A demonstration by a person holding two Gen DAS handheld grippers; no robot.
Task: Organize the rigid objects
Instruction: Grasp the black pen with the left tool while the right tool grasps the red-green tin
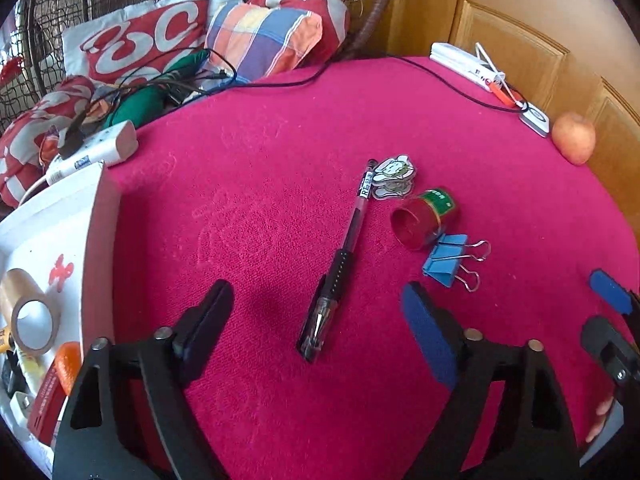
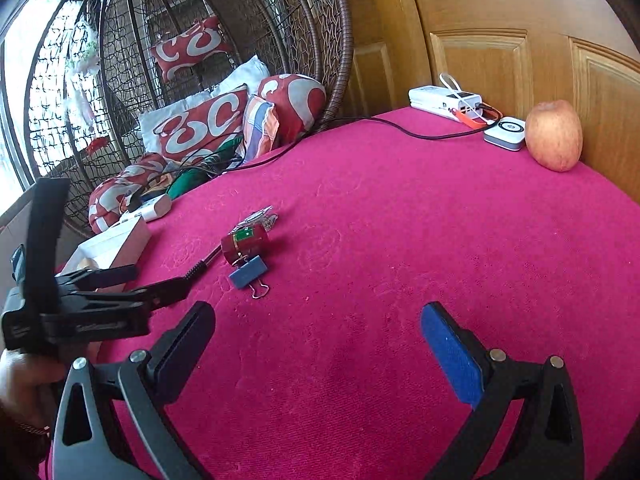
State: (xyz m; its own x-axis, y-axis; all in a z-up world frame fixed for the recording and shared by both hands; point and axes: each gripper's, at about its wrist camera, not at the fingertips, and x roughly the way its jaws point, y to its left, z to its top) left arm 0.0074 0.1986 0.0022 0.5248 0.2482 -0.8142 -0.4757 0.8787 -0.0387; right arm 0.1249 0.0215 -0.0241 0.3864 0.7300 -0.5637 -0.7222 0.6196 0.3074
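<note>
A table under a magenta cloth (image 1: 260, 200) carries a black pen (image 1: 340, 264), a cartoon charm (image 1: 394, 172), a small red tin (image 1: 424, 220) and a blue binder clip (image 1: 446, 260) clustered mid-surface. At the far right lie a white power bank (image 2: 440, 98), a white puck (image 2: 505, 133) and an apple (image 2: 554, 136); a white box (image 1: 60, 240) sits left.

Matt, fuzzy magenta cloth tabletop (image 1: 260, 208); glossy clear-and-black plastic pen (image 1: 336, 272); blue binder clip (image 1: 446, 262) with shiny wire handles.

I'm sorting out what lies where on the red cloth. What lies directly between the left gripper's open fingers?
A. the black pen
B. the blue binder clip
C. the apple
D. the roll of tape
A: the black pen lies between the left gripper fingers, untouched.
</note>
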